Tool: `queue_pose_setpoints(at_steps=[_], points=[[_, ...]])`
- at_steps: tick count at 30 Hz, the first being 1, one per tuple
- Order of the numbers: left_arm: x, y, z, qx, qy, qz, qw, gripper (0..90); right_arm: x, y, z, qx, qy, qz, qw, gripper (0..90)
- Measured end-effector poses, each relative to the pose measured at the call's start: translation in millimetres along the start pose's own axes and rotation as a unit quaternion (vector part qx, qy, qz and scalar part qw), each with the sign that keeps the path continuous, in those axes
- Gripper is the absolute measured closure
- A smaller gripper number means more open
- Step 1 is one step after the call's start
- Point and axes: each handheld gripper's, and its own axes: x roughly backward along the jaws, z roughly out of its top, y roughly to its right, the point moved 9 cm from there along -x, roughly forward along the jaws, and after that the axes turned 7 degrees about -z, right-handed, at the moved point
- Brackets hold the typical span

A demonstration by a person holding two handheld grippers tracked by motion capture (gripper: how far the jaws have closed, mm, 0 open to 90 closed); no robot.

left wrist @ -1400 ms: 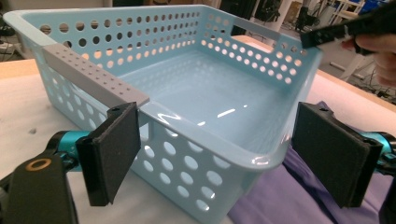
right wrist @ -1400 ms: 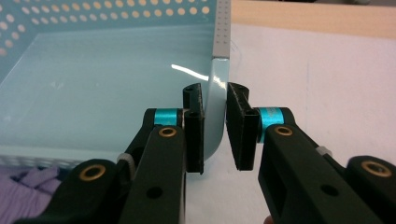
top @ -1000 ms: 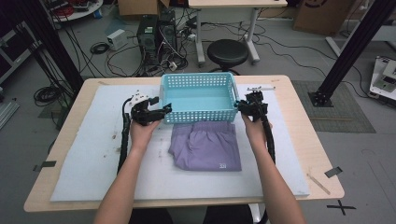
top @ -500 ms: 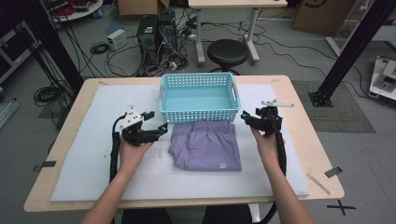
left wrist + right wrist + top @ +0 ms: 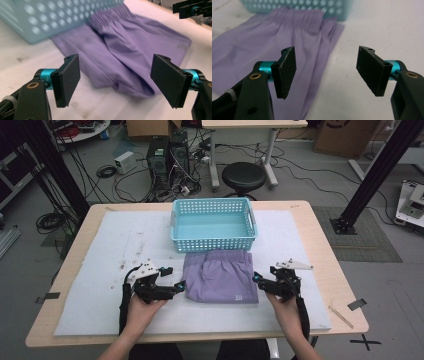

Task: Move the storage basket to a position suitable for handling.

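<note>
High view shows my left gripper (image 5: 181, 284) and right gripper (image 5: 256, 277), both wide open and empty, flanking the folded purple fabric shorts (image 5: 220, 276) at lower centre, the right's jaws having just been opening, so I judge closing too high risks pinching only the top layer and spoiling the fold.

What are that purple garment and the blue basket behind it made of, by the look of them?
The purple garment looks like thin woven cloth, matte: it lies limp with soft folds, and its waistband is gathered, probably by elastic. The blue basket looks like moulded plastic with a smooth, slightly glossy finish: its walls are stiff and pierced by regular rows of round holes.
</note>
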Motion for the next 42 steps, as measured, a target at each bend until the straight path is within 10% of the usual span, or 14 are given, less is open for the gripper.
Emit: queue_pose_setpoints(at_steps=[9,15,25,42], points=[[-24.9,10.9,-19.2,0.015,-0.087,0.009,0.9961,26.1,-5.0,-18.3,-41.3,0.036,-0.055,0.007,0.9978,38.3],[-32.7,22.7,-25.2,0.0,-0.125,-0.014,0.992,50.9,-7.2,-21.4,-45.2,0.046,-0.067,0.005,0.9967,49.3],[-31.7,23.3,-24.6,0.035,-0.115,-0.012,0.9927,87.0,-4.6,-33.2,-46.5,0.059,-0.065,0.028,0.9957,86.3],[16.6,44.6,-37.9,0.037,-0.1,-0.02,0.9941,88.4,15.0,-63.1,-58.5,0.069,-0.074,0.091,0.9907,88.5]])
